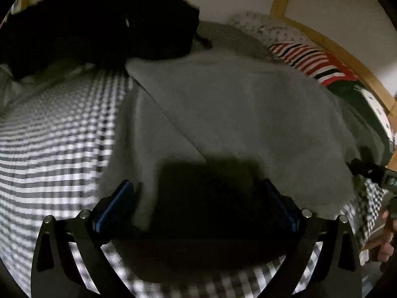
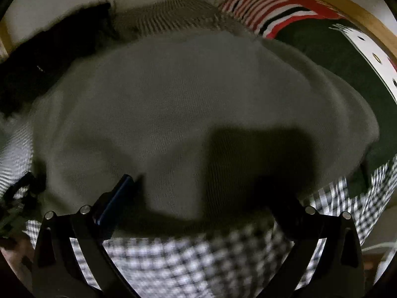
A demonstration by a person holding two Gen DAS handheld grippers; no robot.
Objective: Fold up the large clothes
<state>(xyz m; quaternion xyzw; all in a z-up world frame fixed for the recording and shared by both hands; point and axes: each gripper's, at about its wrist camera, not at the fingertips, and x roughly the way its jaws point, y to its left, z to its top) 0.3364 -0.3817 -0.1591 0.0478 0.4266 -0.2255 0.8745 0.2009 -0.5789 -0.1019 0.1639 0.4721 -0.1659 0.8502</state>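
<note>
On the gingham bedspread (image 1: 57, 134), a large grey knitted garment (image 1: 223, 114) lay spread out, one flap folded over along a diagonal edge running from upper left toward the lower middle of the left wrist view. Left gripper (image 1: 198, 201) hovered low over the near hem of the garment with its blue-padded fingers (image 1: 115, 203) set wide apart, nothing between them, and a dark block of shadow fell on the cloth in the gap. Right gripper (image 2: 198, 193) stood likewise over the near edge of the same garment (image 2: 173, 94), its left blue pad (image 2: 116, 198) resting at the cloth (the opposite finger lost in shadow), the jaws spread and holding nothing. Black clothing (image 1: 99, 27) sat heaped at the far left, touching the grey garment's far corner. Further back lay a grey ribbed piece (image 2: 173, 15), and to the right a red, white and black striped textile (image 1: 307, 59) beside a dark green fabric (image 2: 335, 57). A wooden frame (image 1: 347, 57) ran along the pale wall behind them. At the right margin of the left wrist view the other tool (image 1: 372, 171) appeared, with part of a hand (image 1: 387, 245) below it; blur softened both views
</note>
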